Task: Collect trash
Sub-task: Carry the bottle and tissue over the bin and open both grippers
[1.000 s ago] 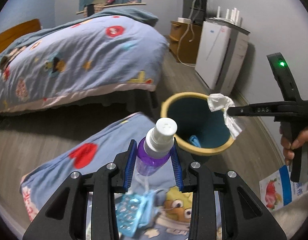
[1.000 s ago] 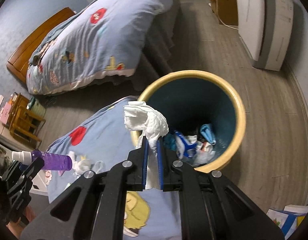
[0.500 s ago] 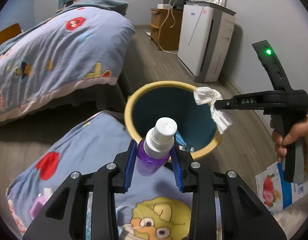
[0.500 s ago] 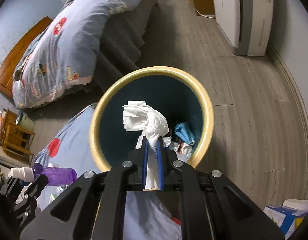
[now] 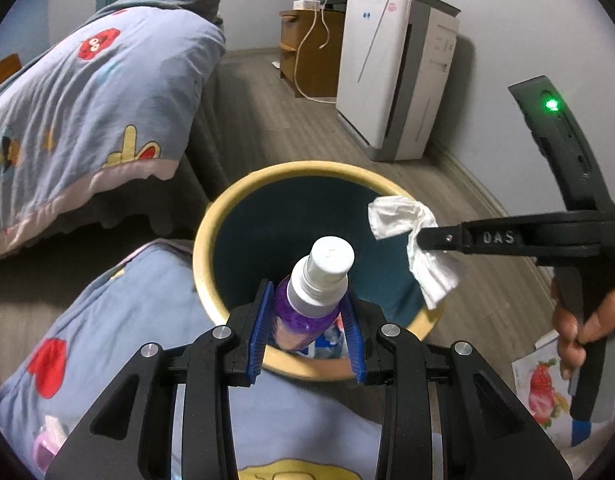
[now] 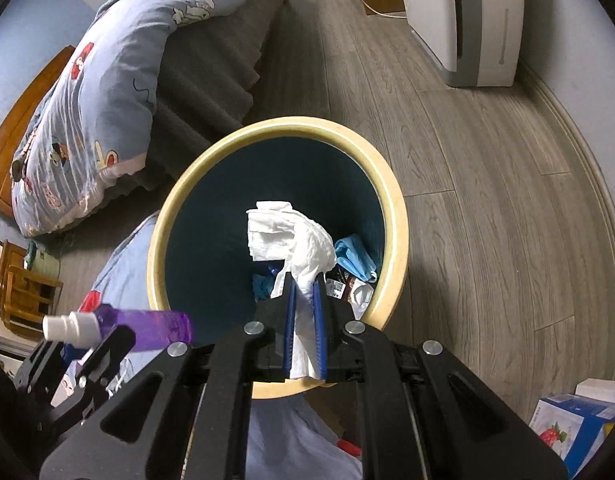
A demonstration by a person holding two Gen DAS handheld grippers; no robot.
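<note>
My left gripper [image 5: 307, 320] is shut on a purple spray bottle [image 5: 313, 300] with a white cap, held over the near rim of a round bin [image 5: 205, 236] with a yellow rim and dark teal inside. My right gripper [image 6: 304, 312] is shut on a crumpled white tissue [image 6: 291, 236] and holds it over the bin's opening [image 6: 395, 208]. The tissue [image 5: 411, 240] and right gripper [image 5: 423, 238] show from the side in the left wrist view. The bottle [image 6: 143, 326] shows at lower left in the right wrist view. Blue and white trash [image 6: 353, 258] lies in the bin.
A bed with a blue cartoon quilt [image 5: 87, 108] stands to the left. A blue quilt [image 5: 119, 340] lies under the grippers beside the bin. A white appliance [image 5: 395, 80] stands by the wall. A printed box [image 6: 579, 420] sits on the wood floor at right.
Both grippers have moved forward over the bin. The bottle went from above the quilt to above the bin's near rim. The tissue went from the rim to over the opening.
</note>
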